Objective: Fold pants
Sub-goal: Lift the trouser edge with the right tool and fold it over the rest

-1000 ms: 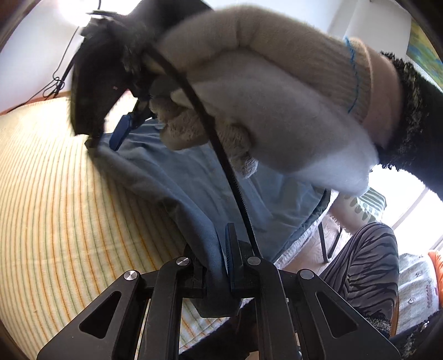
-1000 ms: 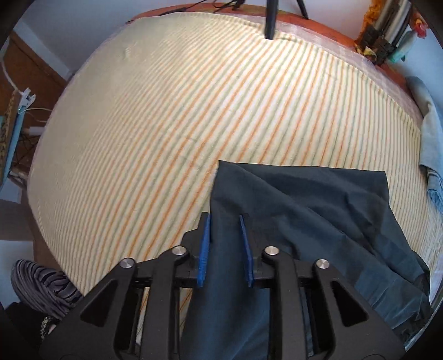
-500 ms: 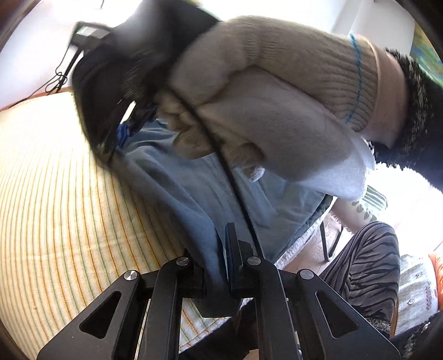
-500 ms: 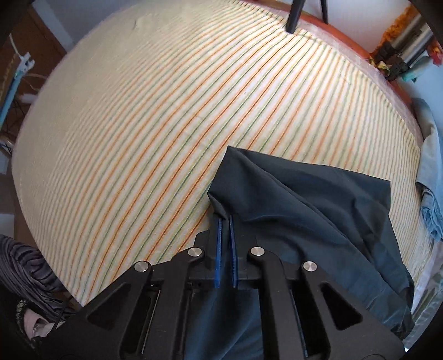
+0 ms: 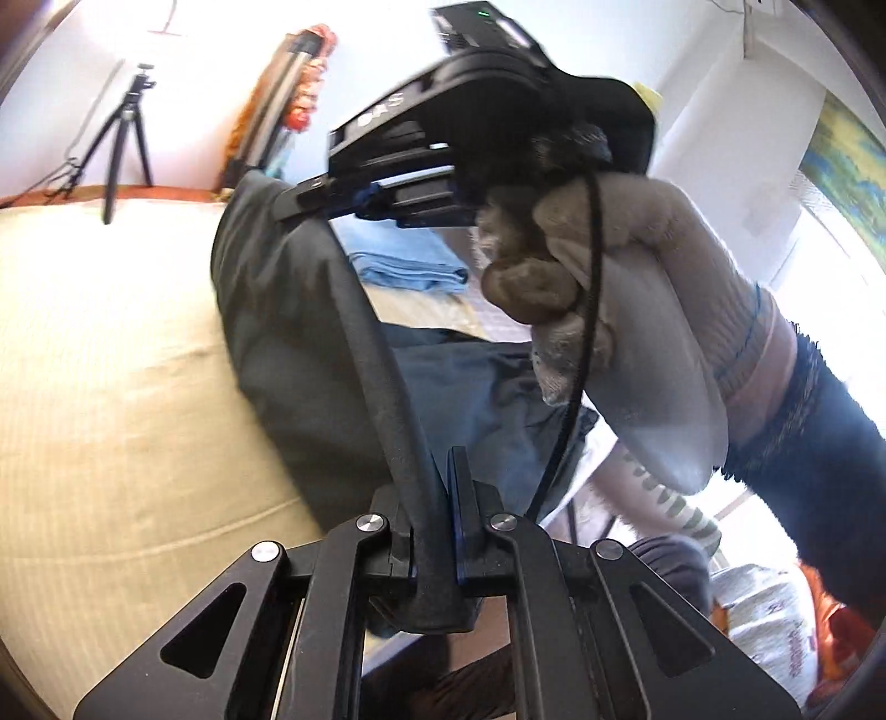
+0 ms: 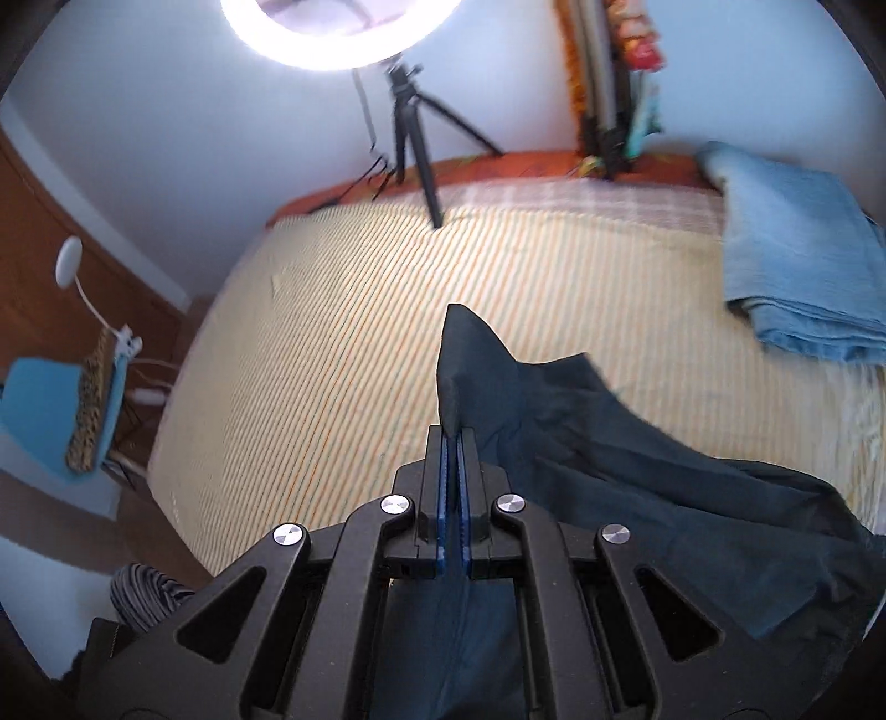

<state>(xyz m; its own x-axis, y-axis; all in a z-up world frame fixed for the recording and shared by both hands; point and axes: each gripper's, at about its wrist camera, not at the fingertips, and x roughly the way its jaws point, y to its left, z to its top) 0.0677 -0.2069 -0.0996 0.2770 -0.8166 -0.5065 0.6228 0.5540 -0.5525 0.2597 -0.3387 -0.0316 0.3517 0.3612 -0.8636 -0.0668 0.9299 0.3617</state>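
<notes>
Above striped bedspread [image 6: 332, 332], pants [image 6: 637, 443] newly lifted

Gripper [image 6: 454, 476]: jaws pinched tight on a fold of the pants [image 6: 581, 443], its peak poking up past the blue pads
Pants: dark cloth trailing right and near over the bed [image 6: 332, 332] (striped sheet)
Towel [image 6: 797, 277]: blue, folded, far right on the bed
Tripod [image 6: 415, 138]: at the bed's far edge, ring light [image 6: 338, 33] above
</notes>
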